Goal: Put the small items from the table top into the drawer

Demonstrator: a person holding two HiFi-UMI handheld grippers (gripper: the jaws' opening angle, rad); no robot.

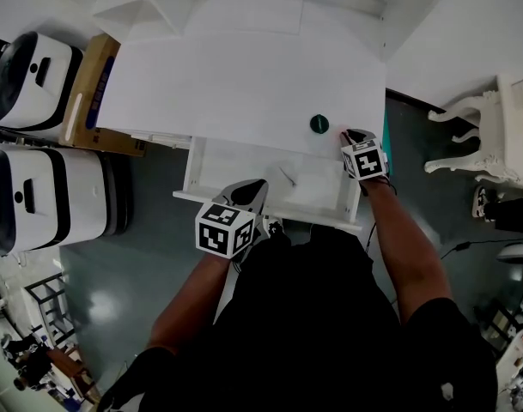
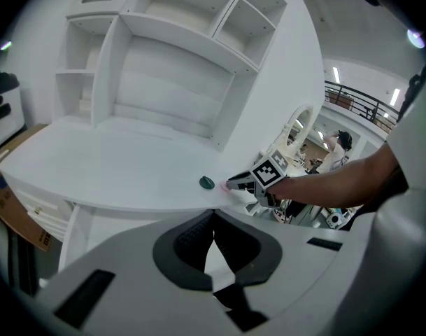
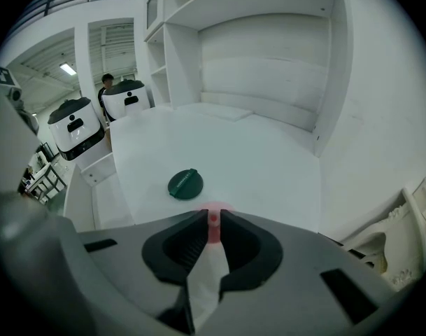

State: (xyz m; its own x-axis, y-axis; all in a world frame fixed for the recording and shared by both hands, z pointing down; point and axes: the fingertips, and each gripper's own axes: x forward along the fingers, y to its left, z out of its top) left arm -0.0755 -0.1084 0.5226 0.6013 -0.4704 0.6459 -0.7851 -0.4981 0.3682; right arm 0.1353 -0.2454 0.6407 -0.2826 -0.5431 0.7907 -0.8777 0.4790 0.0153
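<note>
Glossy grey floor (image 1: 132, 264). Two white machines (image 1: 46, 196) and a cardboard box (image 1: 91, 93) stand at left, an ornate white chair (image 1: 512, 127) at right. Strip lights (image 2: 336, 74) overhead.

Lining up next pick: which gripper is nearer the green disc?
Right. Right gripper, shut on a pink piece, is beside the disc; left gripper is back over the drawer.

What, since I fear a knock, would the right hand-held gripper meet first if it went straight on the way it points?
Probably nothing near: the right hand-held gripper, shut on a small pink item, points just right of the green disc, over bare table top toward the hutch's back panel.
</note>
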